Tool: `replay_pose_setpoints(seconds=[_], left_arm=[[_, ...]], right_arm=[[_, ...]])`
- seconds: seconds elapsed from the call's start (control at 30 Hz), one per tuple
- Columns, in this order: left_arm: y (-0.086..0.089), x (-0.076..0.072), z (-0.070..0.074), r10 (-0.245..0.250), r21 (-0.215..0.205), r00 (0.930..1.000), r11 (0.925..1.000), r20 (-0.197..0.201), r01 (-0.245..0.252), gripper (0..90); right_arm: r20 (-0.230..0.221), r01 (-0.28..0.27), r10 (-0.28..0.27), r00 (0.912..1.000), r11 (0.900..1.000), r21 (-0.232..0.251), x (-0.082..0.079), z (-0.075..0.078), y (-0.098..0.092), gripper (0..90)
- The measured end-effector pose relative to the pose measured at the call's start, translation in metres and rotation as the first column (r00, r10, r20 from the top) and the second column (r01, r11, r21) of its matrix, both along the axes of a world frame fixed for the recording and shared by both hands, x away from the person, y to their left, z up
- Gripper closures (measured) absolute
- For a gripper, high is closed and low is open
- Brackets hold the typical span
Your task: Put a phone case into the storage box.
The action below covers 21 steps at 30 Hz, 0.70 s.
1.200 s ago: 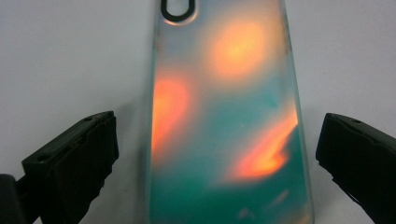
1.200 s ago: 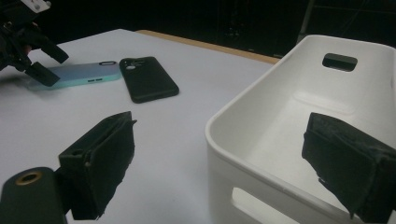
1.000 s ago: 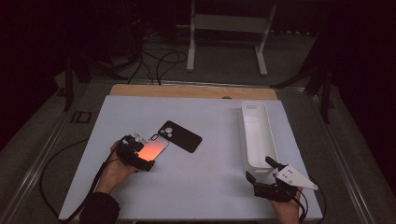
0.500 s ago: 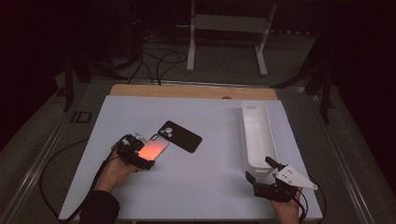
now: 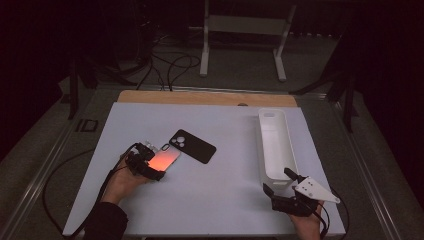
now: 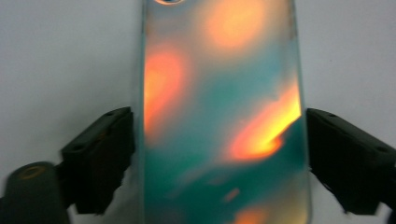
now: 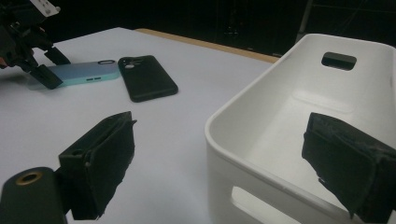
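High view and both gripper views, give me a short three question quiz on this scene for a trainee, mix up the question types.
1. True or false: the iridescent phone case lies between the jaws of the left gripper.
2. Multiple choice: what lies right beside the iridescent phone case on the white table mat? A) a black phone case B) a red mug C) a roll of tape
3. Short answer: what stands just ahead of the right gripper?

Key
1. True. It lies flat on the mat with a jaw at each long edge; the jaws have just been closing in on it.
2. A, the black phone case.
3. The near end of the empty white bin; the jaws stand open.
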<state>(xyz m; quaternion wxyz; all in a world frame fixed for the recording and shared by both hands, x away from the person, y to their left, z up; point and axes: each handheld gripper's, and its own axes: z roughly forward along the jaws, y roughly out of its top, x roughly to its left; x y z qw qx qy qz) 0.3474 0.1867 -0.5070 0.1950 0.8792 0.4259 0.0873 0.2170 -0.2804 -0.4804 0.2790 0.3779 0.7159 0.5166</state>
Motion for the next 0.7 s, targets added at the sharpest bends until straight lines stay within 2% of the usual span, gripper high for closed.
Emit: replay_pose_setpoints(seconds=[0.27,0.53,0.57,0.7], left_arm=[[-0.0015,-0.0023,0.0007,0.012,0.003,0.9999,0.9999,0.013,-0.012,16.8],[0.0000,-0.0039,0.0010,0.022,-0.012,0.9993,0.9997,0.031,-0.022,17.0],[0.0013,-0.0054,0.0021,0.036,-0.028,0.9980,0.9990,0.052,-0.035,17.0],[0.0032,-0.0091,0.0048,0.047,-0.045,0.9963,0.9981,0.072,-0.043,17.0]], right_arm=[[0.001,0.003,-0.003,1.0000,1.000,0.001,0.0000,0.0002,-0.0006,9.2],[0.000,0.007,-0.007,1.0000,1.000,0.009,0.0001,0.0003,-0.0016,9.2],[0.000,0.008,-0.008,1.0000,1.000,0.010,0.0001,0.0004,-0.0020,9.2],[-0.001,0.007,-0.007,1.0000,1.000,0.010,0.0002,0.0006,-0.0024,9.2]])
